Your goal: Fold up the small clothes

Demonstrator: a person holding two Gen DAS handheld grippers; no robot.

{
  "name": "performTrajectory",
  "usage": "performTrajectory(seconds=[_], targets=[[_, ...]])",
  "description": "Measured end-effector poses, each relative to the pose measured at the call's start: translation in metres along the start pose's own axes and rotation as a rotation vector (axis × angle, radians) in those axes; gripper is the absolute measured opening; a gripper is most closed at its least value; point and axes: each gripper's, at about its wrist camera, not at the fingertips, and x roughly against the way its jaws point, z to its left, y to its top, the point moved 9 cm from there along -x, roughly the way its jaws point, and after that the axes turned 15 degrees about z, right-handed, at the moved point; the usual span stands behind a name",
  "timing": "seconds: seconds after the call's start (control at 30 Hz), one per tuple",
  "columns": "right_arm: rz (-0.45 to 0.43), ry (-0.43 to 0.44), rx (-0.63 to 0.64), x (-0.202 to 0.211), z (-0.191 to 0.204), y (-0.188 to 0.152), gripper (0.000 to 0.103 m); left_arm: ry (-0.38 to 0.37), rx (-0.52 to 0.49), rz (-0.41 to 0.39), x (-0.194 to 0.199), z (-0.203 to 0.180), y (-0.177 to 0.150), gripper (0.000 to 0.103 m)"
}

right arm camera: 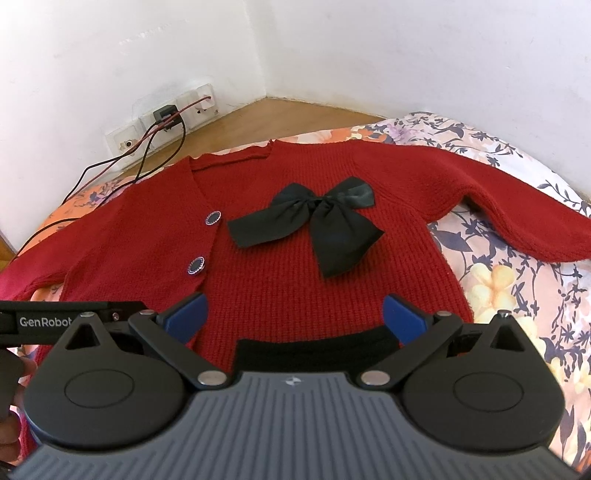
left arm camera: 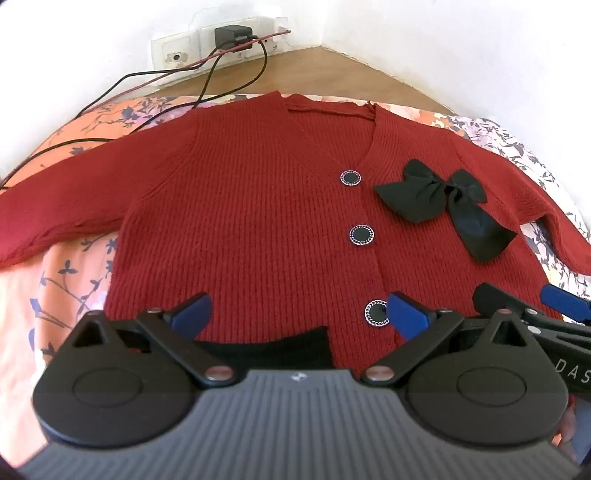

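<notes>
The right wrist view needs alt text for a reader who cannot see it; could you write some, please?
A red knit cardigan with a black bow lies flat, sleeves spread, on a floral bedsheet. The open right tool hovers over its hem; the left tool shows at the left edge.

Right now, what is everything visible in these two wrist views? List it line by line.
cardigan: one, red ribbed knit, spread flat front-up on the bedsheet, sleeves out to both sides
bow: one, black, lying on the cardigan's chest beside the button line
buttons: three seen, dark with silver rims, down the front
black fabric: one patch, at the cardigan's hem; what it is cannot be told
bedsheet: one, floral, peach and white, under the cardigan
wall sockets: white row, low on the wall
charger: one, black, plugged in
cables: black and red, trailing onto the bed
left hand-held gripper: open, over the hem
right hand-held gripper: open, over the hem
</notes>
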Motion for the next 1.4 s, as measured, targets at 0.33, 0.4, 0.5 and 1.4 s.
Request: performTrajectory(seconds=[0.33, 0.4, 0.5, 1.4], targets=[[0.006, 0.004, 0.002, 0.0, 0.002, -0.002, 0.103, -0.011, 0.005, 0.004, -0.002, 0.002, 0.001, 0.103], [0.006, 0.006, 0.005, 0.001, 0.003, -0.003, 0.103, -0.012, 0.005, 0.001, -0.001, 0.003, 0.0, 0.103], [0.002, 0.006, 0.006, 0.002, 0.004, -0.004, 0.103, -0.012, 0.005, 0.0, 0.0, 0.003, 0.0, 0.103], [0.002, 0.082, -0.092, 0.014, -0.029, 0.013, 0.103, -0.063, -0.081, 0.07, -0.008, -0.017, 0.01, 0.103]])
